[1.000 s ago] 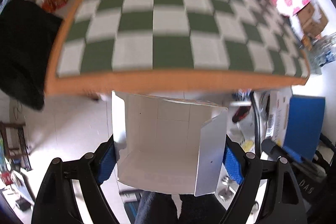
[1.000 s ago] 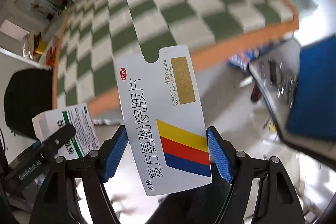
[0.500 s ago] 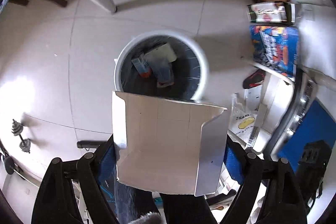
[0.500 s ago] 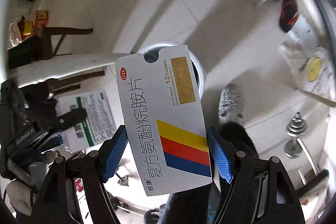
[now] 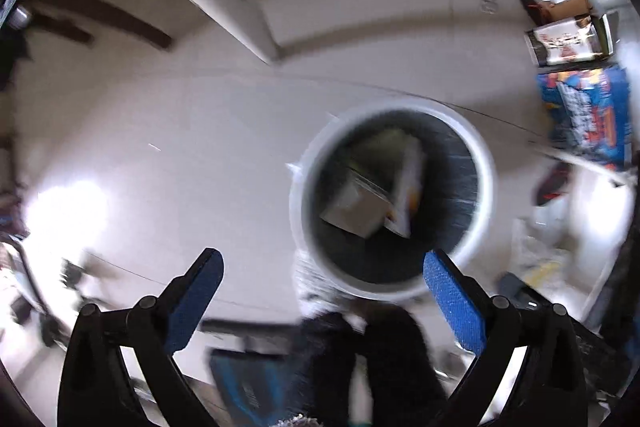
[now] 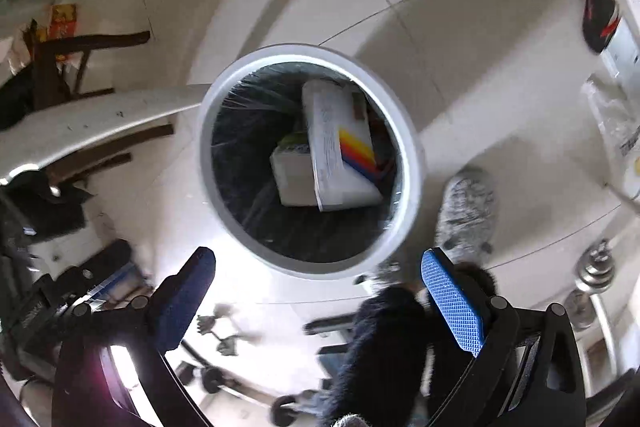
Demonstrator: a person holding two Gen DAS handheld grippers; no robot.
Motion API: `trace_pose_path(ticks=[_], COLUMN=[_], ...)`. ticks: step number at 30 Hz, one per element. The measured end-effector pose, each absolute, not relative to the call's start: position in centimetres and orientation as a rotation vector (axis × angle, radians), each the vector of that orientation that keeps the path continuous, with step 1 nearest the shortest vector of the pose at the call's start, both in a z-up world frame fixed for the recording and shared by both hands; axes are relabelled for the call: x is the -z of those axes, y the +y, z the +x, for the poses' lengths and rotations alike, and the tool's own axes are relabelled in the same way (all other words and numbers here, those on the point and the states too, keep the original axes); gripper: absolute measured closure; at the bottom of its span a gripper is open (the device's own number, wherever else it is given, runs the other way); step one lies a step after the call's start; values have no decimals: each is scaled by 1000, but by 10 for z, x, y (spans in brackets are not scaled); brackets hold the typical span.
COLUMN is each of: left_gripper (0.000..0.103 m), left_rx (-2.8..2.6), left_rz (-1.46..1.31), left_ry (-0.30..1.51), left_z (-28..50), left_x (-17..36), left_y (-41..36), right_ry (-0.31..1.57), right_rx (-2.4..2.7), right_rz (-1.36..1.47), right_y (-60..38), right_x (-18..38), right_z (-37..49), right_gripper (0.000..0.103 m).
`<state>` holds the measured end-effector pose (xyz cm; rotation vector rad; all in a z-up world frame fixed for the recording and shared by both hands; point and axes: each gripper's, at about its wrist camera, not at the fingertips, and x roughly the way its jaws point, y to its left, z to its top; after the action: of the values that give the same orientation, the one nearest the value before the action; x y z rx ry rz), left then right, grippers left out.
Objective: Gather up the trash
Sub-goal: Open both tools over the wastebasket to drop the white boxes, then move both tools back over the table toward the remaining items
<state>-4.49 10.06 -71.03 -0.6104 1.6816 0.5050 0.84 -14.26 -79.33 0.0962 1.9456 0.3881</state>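
Standing on the tiled floor [image 6: 460,39], the round white trash bin [image 6: 408,163] sits below both grippers, lined with a dark bag, so anything let go drops straight in. Inside it lie the medicine box with coloured stripes [image 6: 340,147] and a plain open carton [image 6: 294,179], leaning against each other near the bottom. Both the left gripper [image 5: 322,291] and the right gripper [image 6: 318,287] hang above the rim, jaws opening wide with nothing between them, which suits a release over the bin.
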Motion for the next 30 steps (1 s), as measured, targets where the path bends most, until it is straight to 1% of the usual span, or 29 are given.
trace_pose_path(ticks=[5, 10, 16, 24, 30], left_gripper=[1, 1, 1, 1, 1], left_rx=[-533, -523, -494, -427, -393], left_rz=[-516, -469, -478, -495, -455], left_ry=[1676, 1676, 1643, 1582, 1519], left_z=[-52, -60, -67, -76, -83], left_x=[674, 626, 549, 448, 375], left_y=[90, 75, 54, 35, 32], right_ry=[1847, 1764, 1705, 1639, 1592], right_rx=[-352, -336, -339, -360, -373], right_rz=[-136, -246, -280, -285, -260], right_y=[-136, -141, -150, -162, -175], right_x=[753, 704, 623, 496, 403], right_z=[3, -2, -8, -19, -28], right_gripper=[0, 0, 0, 0, 0])
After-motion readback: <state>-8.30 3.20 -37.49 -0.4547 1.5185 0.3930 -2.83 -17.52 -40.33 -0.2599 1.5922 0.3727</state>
